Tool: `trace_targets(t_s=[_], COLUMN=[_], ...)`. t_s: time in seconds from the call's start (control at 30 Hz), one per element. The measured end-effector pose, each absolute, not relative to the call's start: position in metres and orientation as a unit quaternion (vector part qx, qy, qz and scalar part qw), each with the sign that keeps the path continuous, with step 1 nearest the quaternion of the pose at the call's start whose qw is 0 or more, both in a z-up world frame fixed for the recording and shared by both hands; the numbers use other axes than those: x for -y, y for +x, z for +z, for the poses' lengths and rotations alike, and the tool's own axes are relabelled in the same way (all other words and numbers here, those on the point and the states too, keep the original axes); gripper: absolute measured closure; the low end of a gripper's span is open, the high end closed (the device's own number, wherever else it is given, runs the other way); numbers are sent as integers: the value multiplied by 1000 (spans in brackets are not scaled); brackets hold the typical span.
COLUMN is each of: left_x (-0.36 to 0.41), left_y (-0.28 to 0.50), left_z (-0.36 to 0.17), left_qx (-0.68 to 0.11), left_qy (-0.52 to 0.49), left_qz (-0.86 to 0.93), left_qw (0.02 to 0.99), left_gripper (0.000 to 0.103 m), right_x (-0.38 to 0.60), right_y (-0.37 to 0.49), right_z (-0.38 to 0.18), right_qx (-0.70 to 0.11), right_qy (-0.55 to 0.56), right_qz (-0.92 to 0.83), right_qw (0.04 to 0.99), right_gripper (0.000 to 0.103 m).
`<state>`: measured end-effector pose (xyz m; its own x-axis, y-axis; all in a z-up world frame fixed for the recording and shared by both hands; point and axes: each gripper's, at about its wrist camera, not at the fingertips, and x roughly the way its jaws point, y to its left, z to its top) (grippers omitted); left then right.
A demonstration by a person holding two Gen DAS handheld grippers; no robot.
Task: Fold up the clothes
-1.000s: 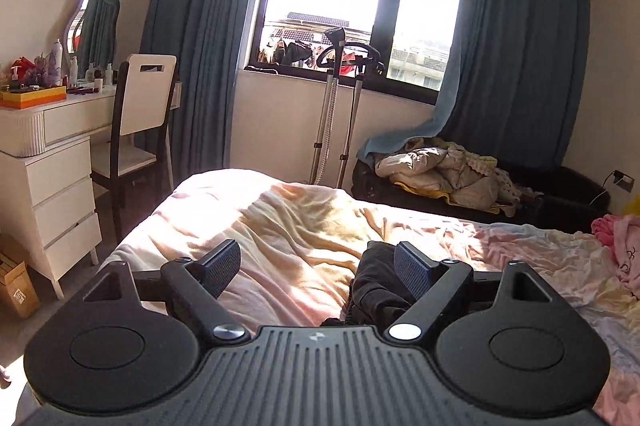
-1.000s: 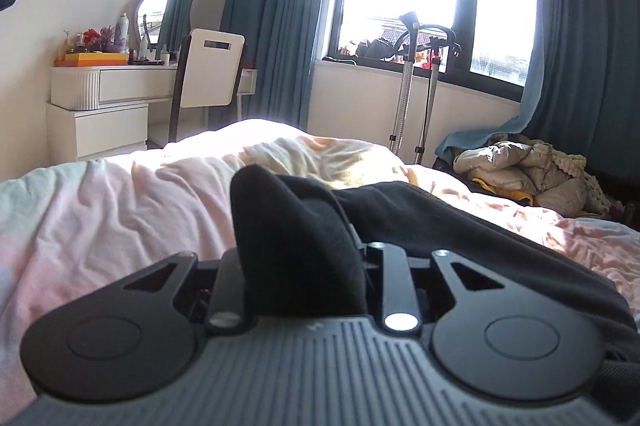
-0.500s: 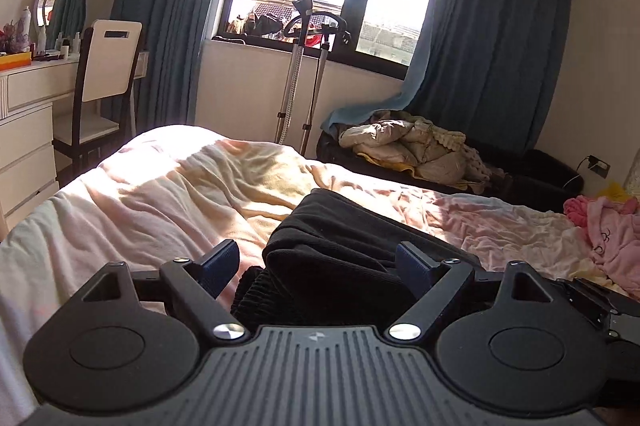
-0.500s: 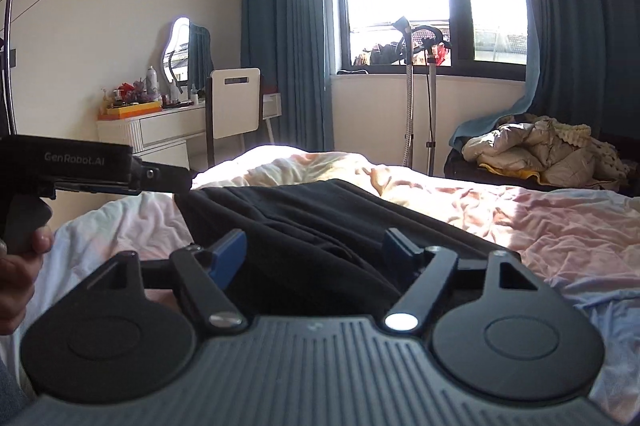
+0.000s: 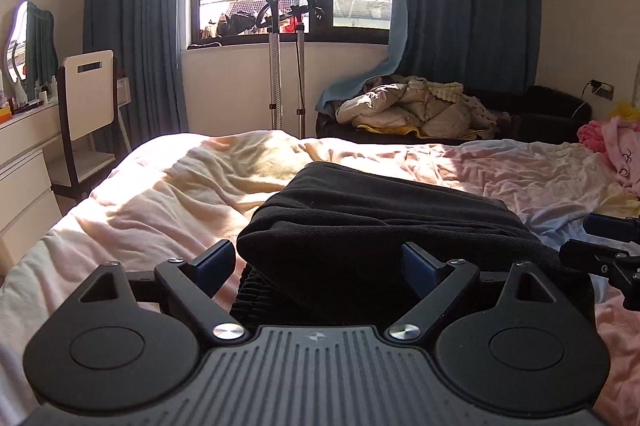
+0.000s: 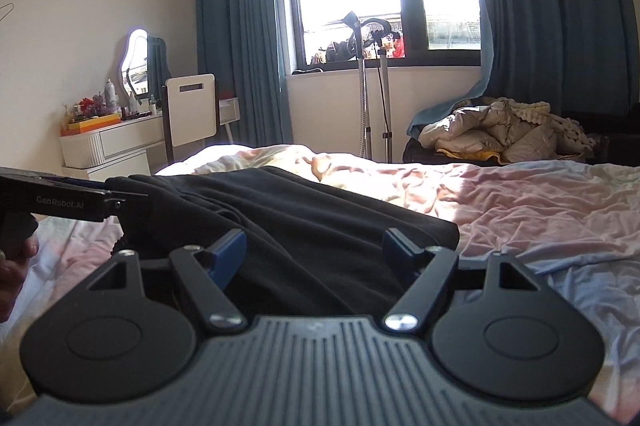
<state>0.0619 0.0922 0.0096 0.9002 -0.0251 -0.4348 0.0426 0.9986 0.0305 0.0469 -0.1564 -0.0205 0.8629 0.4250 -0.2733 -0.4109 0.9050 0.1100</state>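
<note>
1. Risk of the top layer sliding off askew if nudged: loose, soft folded black knit garment (image 5: 376, 226), thick rounded fold edge, ribbed cuff peeking beneath.
2. Lying on the rumpled pink-and-cream bed (image 5: 168, 193), between both tools.
3. Left tongs (image 5: 318, 264) spread wide, holding nothing; right tongs (image 6: 314, 254) likewise agape, empty, just above the cloth.

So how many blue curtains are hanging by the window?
2: one long dark blue fabric curtain hangs left of the window, the other dark blue fabric curtain hangs right of it, its lower edge pulled toward the heaped bedding.
</note>
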Motion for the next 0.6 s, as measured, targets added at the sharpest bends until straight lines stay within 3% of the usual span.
trace_targets(t_s=[0.17, 0.33, 0.6], left_x=[-97, -106, -104], left_y=[83, 95, 86], left_z=[-9, -19, -14], left_qx=[-260, -288, -277], left_qy=[-3, -45, -71], left_qz=[-9, 1, 6], left_qw=[966, 957, 958], left_gripper=[11, 10, 10], right_x=[150, 142, 142], right_y=[60, 69, 67], right_z=[-34, -54, -57], right_qx=[-172, -203, -212], right_qy=[36, 31, 39], right_qz=[231, 231, 224], right_qw=[957, 951, 951], right_gripper=[27, 36, 43])
